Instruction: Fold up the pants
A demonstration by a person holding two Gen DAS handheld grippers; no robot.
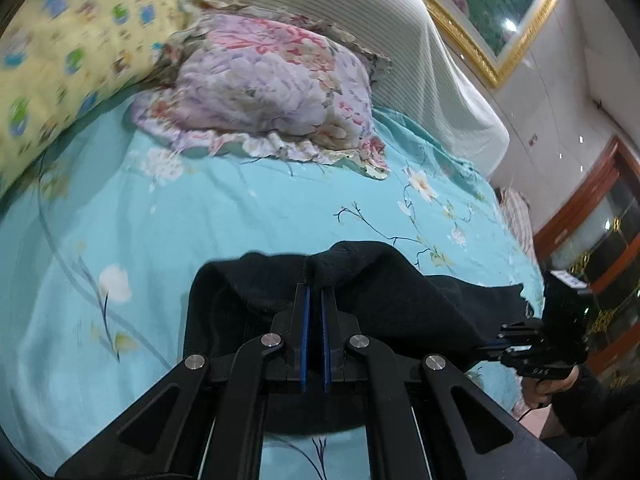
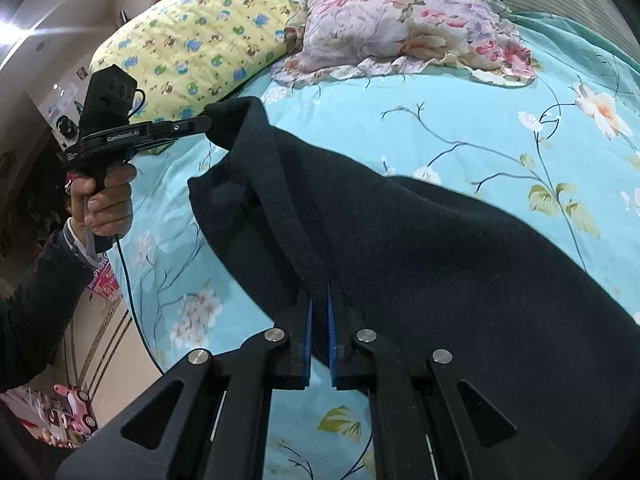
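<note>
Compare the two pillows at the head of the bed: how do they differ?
The yellow pillow has small blue and green cartoon prints; the floral pillow has big pink and lilac flowers. The floral pillow has a frilled edge; the yellow pillow shows none. The yellow pillow lies toward the left gripper's side. Both rest on the turquoise sheet.

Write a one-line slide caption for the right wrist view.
Right tongs and left tongs both clamp the black pants, lifting their edge above the floral turquoise bedsheet.

Both grippers are pinching the black pants (image 2: 420,248) above the turquoise sheet (image 2: 460,120): right gripper (image 2: 320,300) on the waistband, left gripper (image 2: 206,122) gripping a corner.
</note>
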